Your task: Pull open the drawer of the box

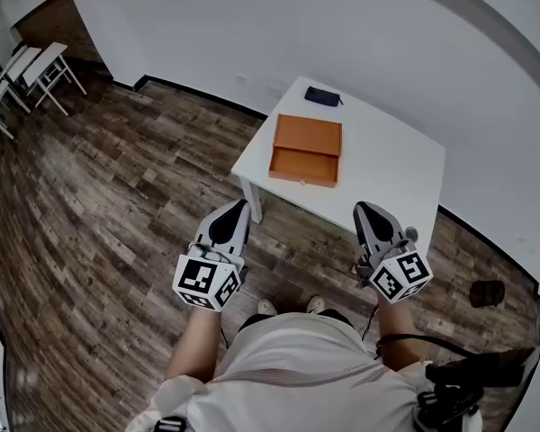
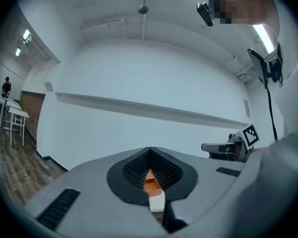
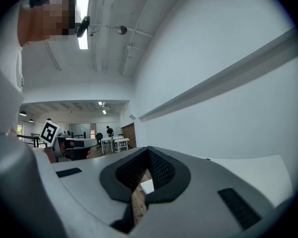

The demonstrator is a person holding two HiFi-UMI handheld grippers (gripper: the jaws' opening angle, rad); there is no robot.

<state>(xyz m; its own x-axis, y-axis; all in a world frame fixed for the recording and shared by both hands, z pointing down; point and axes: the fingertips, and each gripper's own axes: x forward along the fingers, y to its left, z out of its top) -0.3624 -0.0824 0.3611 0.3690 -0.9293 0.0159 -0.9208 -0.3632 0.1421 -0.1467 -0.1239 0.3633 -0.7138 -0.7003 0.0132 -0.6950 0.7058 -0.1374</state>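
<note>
An orange box point(image 1: 308, 134) lies flat on the white table point(image 1: 387, 165), and its drawer point(image 1: 303, 166) stands pulled out toward me. In the head view both grippers hang over the wooden floor, short of the table's near edge and touching nothing. My left gripper point(image 1: 240, 205) is shut and empty. In the left gripper view the left gripper point(image 2: 150, 150) has its black pads point(image 2: 134, 170) meeting, and the orange box point(image 2: 151, 182) shows in the slit below them. My right gripper point(image 1: 363, 208) is also shut and empty. In the right gripper view the right gripper point(image 3: 149, 149) has its tips together.
A dark pouch point(image 1: 322, 96) lies at the table's far edge. The table leg point(image 1: 254, 202) stands just ahead of my left gripper. White desks and chairs point(image 1: 36, 66) stand far left. Dark gear point(image 1: 486, 292) sits on the floor at the right by the wall.
</note>
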